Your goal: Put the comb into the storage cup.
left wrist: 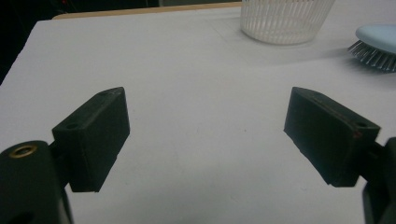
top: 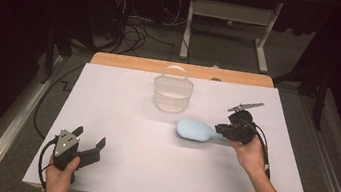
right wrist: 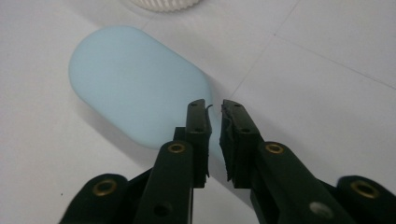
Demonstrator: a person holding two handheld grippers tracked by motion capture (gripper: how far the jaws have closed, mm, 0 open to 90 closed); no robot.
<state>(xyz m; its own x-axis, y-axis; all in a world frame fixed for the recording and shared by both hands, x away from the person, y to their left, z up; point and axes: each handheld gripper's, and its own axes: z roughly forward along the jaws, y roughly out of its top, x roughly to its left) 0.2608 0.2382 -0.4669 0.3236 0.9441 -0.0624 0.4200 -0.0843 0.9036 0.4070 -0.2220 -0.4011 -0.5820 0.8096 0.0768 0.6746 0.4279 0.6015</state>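
The hairbrush [right wrist: 135, 86] had a smooth, matt pale-blue plastic back and stiff dark bristles. The basket [top: 172, 94] was clear ribbed plastic with a slight gloss. The bench [top: 148, 168] wore a matt white sheet over a bare wooden edge. Both grippers' fingers [left wrist: 95, 135] were dull black plastic with brass-coloured metal rivets.

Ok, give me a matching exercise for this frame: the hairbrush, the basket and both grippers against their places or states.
Things:
1. light blue plastic hairbrush
2. clear ribbed plastic basket with a handle
3. left gripper
4. right gripper

States:
A. jaws wide apart, nothing between them
B. stands at the far middle of the white table
C. closed on the brush handle
D. bristles down, back upward

Pairs: 1-D, 2-B, 3-A, 4-C
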